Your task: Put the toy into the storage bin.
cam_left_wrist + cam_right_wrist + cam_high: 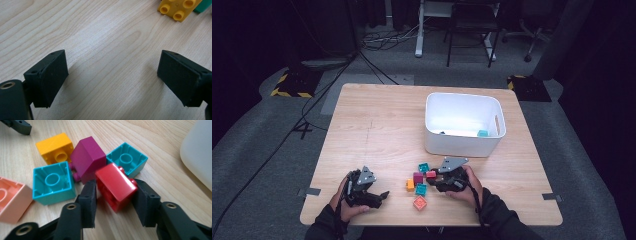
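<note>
Jaws of the right hand-held gripper (115,195) are clamping a red brick (115,186) at the near middle of the bench (377,125), beside teal, magenta and yellow bricks. Left hand-held gripper (112,75) is resting released at near left. Farther right, a white bin (464,125) is standing.

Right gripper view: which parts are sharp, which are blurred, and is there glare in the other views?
Right gripper view: red block sharp, with a soft shine; white bin blurred. Left gripper view: pale sheen on the table. High view: table lit, surroundings dark.
</note>
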The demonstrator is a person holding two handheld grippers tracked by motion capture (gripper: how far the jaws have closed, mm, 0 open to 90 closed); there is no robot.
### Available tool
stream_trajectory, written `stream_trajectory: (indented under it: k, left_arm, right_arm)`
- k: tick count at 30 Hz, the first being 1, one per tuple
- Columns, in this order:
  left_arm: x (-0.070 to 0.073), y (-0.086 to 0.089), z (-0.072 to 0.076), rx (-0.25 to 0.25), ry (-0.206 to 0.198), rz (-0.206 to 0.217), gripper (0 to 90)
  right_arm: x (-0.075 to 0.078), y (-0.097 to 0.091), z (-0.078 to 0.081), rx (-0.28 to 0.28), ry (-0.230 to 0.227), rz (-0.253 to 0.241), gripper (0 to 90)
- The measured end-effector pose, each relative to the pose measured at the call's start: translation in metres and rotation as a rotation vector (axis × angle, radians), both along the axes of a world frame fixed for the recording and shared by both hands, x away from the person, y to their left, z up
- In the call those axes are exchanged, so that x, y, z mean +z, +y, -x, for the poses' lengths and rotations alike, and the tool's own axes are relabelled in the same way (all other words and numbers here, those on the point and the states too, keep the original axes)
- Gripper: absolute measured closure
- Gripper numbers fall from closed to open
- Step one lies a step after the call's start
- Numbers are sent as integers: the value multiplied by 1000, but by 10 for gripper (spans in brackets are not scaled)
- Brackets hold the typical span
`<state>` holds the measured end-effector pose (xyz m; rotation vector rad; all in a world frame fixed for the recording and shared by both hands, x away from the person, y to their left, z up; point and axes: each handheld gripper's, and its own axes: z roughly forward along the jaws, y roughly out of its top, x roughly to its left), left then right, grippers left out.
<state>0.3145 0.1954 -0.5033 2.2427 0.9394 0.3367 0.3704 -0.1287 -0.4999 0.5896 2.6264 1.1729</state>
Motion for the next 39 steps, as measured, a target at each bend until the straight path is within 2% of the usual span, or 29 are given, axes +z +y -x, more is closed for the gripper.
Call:
stream_trajectory:
  k: [1, 2, 3, 6, 8, 10, 17, 21, 24, 27, 30, 34, 36, 39]
  left_arm:
    - [0, 0, 0, 0, 0, 0, 99]
    - [0, 0, 0, 0, 0, 0, 99]
    - [0, 0, 0, 0, 0, 0, 99]
    - [0, 0, 0, 0, 0, 0, 99]
    - [0, 0, 0, -1, 0, 1, 99]
    - [0, 0, 0, -1, 0, 1, 98]
    - [0, 0, 0, -1, 0, 1, 98]
    - [0, 0, 0, -2, 0, 1, 98]
    - [0, 0, 0, -2, 0, 1, 97]
    - [0, 0, 0, -3, 0, 1, 97]
    - [0, 0, 0, -2, 0, 0, 97]
    - [0, 0, 0, -3, 0, 1, 97]
    - [0, 0, 0, -3, 0, 1, 97]
    - [0, 0, 0, -3, 0, 1, 97]
  right_arm:
    - [1, -2, 2, -6, 7, -13, 653]
    - [1, -4, 2, -10, -11, -3, 653]
    - [2, -7, 2, -15, -9, -21, 655]
    - [2, -12, 1, -21, -11, -20, 693]
    - [3, -15, 2, -17, -1, -45, 728]
    - [5, -18, 3, -12, -13, -45, 744]
    - [7, -29, 3, -18, 7, -86, 767]
    - [6, -28, 4, -11, 2, -70, 753]
    - [6, -27, 3, -9, 2, -82, 630]
    - [6, -24, 1, 6, 7, -88, 572]
    - [5, -16, 1, -9, 9, -76, 454]
    - [2, -5, -1, -15, -3, -53, 416]
    - [2, -1, -1, -27, 12, -57, 414]
    - [1, 3, -2, -37, 8, -44, 411]
